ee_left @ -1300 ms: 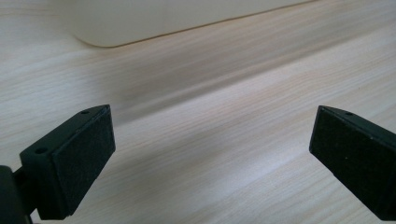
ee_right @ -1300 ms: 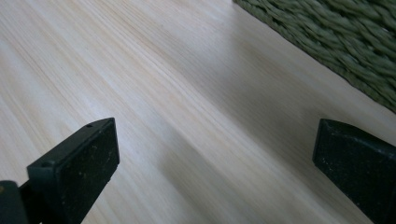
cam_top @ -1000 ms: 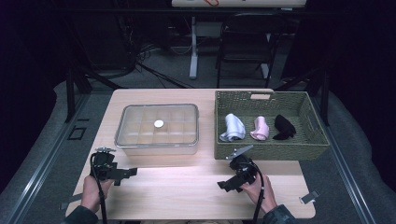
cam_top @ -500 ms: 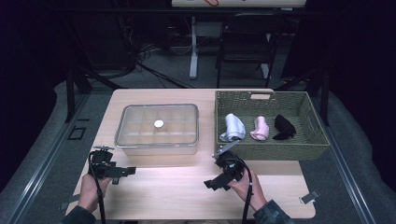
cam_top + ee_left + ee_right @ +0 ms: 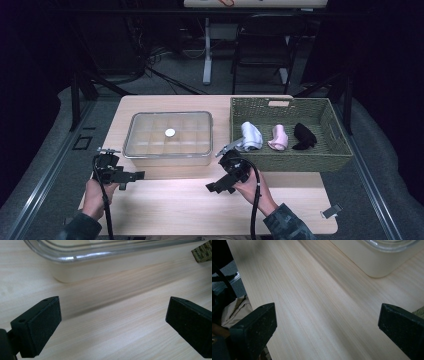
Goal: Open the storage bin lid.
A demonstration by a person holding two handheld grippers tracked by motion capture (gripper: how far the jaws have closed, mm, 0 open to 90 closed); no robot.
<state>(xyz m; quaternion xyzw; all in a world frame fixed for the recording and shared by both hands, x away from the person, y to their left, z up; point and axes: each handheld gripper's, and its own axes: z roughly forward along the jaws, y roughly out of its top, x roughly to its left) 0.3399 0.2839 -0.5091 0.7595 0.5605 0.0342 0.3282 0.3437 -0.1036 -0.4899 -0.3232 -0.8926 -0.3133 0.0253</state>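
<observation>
A clear lidded plastic box (image 5: 168, 138) with several compartments stands at the table's middle left, a small white disc (image 5: 170, 132) on its lid. A green woven basket (image 5: 287, 161) at the right holds a pale blue roll (image 5: 250, 136), a pink roll (image 5: 277, 138) and a black roll (image 5: 303, 136). My left gripper (image 5: 131, 175) hovers in front of the box's left corner, jaws pointing right, open and empty (image 5: 112, 315). My right gripper (image 5: 217, 186) is below the box's right corner, angled left, open and empty (image 5: 327, 322).
The box's near wall (image 5: 120, 267) fills the top of the left gripper view, with a basket corner (image 5: 203, 250) at the far right. A box corner (image 5: 382, 262) shows in the right gripper view. Bare wooden table (image 5: 200, 210) lies between the hands. A small clip (image 5: 331, 210) lies near the right front edge.
My right gripper has moved left along the table front and turned its jaws leftward. The left gripper has hardly moved.
</observation>
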